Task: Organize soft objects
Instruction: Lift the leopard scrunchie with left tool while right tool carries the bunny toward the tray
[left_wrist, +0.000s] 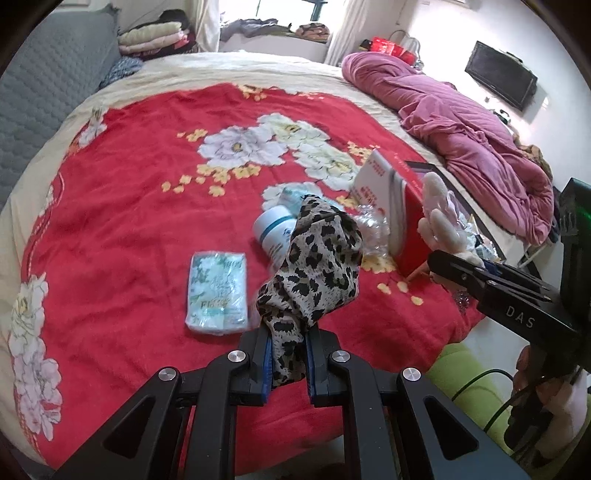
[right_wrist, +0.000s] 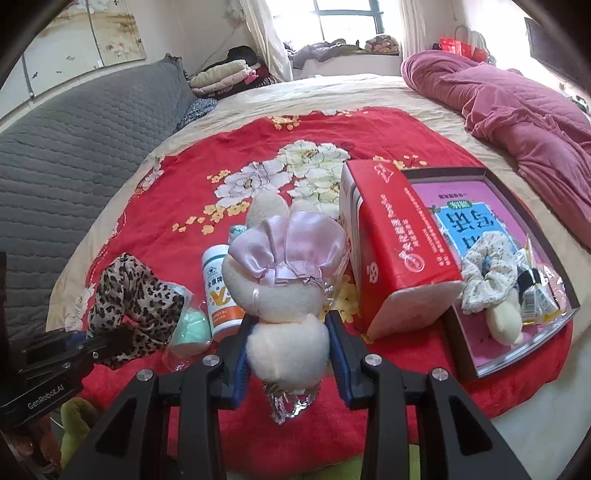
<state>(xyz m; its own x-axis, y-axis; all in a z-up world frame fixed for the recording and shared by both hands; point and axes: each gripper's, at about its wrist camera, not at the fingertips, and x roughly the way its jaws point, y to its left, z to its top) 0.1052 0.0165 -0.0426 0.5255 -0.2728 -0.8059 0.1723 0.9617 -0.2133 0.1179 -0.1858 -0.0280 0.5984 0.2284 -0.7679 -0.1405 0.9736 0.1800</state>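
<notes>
Leopard cloth (left_wrist: 314, 266) clamped in left tool (left_wrist: 288, 363); right tool (right_wrist: 288, 356) apparently grips plush toy (right_wrist: 284, 314).

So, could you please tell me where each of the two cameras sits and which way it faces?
Left wrist: on the left gripper, aimed down across the red bedspread; its fingers clamp the leopard-print cloth; the right gripper and a hand show.
Right wrist: on the right gripper, same way; its fingers hold the plush toy; the left gripper shows.
Shared: bedspread, red box, white bottle, pink quilt.
</notes>
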